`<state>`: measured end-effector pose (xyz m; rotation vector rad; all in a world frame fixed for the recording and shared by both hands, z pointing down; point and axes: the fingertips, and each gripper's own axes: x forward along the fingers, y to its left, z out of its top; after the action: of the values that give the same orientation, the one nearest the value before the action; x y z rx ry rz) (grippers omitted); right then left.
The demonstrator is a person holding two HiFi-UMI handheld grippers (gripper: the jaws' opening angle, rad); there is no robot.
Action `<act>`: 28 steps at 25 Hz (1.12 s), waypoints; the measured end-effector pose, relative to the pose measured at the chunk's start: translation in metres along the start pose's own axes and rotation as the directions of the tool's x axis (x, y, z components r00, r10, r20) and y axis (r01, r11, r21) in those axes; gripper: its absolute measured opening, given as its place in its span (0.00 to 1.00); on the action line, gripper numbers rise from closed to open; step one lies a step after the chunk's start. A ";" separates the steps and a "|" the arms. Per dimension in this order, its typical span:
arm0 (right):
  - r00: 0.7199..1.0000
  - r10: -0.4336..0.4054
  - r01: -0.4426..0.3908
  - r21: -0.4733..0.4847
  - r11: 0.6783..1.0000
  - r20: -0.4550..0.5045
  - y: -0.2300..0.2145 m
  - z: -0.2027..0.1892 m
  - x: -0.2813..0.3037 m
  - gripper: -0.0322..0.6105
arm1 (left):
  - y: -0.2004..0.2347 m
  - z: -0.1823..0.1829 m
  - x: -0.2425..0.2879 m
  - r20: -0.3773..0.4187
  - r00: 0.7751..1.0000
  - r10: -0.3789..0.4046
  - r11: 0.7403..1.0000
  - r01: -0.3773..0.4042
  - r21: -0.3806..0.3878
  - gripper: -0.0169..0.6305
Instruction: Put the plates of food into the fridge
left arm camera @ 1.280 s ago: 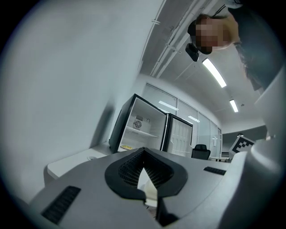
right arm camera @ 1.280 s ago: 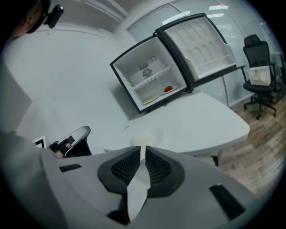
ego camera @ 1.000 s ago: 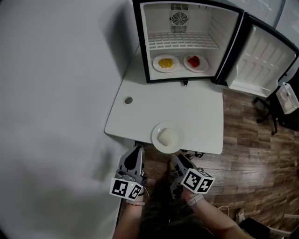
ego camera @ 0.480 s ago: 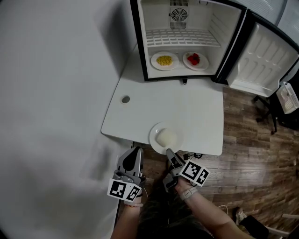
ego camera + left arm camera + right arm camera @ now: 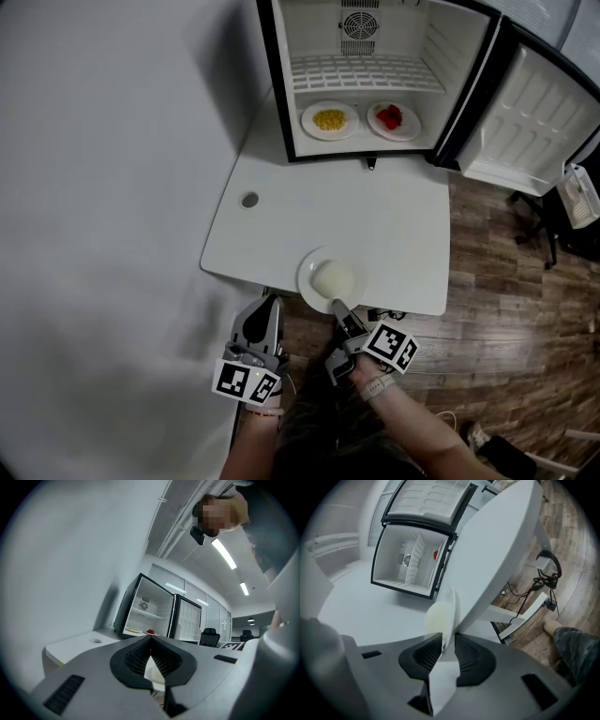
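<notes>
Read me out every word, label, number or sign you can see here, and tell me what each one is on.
No readable text anywhere in these views.
Cubes on the left tool and the right tool, whose jaws are closing on the plate rim: square black-and-white marker patterns, not letters or numbers.
Fridge: no label or brand visible.

- Head view: high over the near edge of the table [image 5: 375,225], facing steeply down; fridge [image 5: 361,75] at far end.
- Left gripper view: low, off the near edge, facing far.
- Right gripper view: rolled sideways, close against the plate [image 5: 440,613].
- Shared by all: table, fridge.
</notes>
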<state>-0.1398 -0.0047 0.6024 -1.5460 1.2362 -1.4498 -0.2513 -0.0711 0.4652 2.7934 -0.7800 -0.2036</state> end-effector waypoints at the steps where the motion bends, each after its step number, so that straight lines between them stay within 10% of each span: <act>1: 1.000 0.006 -0.006 0.020 1.000 0.001 0.000 0.000 0.000 0.19 | 0.000 -0.001 0.001 -0.002 1.000 0.000 1.000 0.000 -0.001 0.04; 18: 1.000 0.026 -0.026 0.174 0.984 0.001 0.008 0.008 -0.015 0.07 | 0.002 0.003 0.013 -0.011 1.000 -0.025 1.000 0.025 -0.001 0.04; 28: 0.998 0.067 -0.069 0.160 0.985 0.022 0.083 0.088 -0.004 0.07 | 0.013 0.054 0.084 0.031 0.999 -0.045 0.998 0.044 0.042 0.04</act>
<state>-0.0691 -0.0386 0.5107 -1.3922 1.1224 -1.4529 -0.1968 -0.1360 0.4102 2.8552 -0.7376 -0.2427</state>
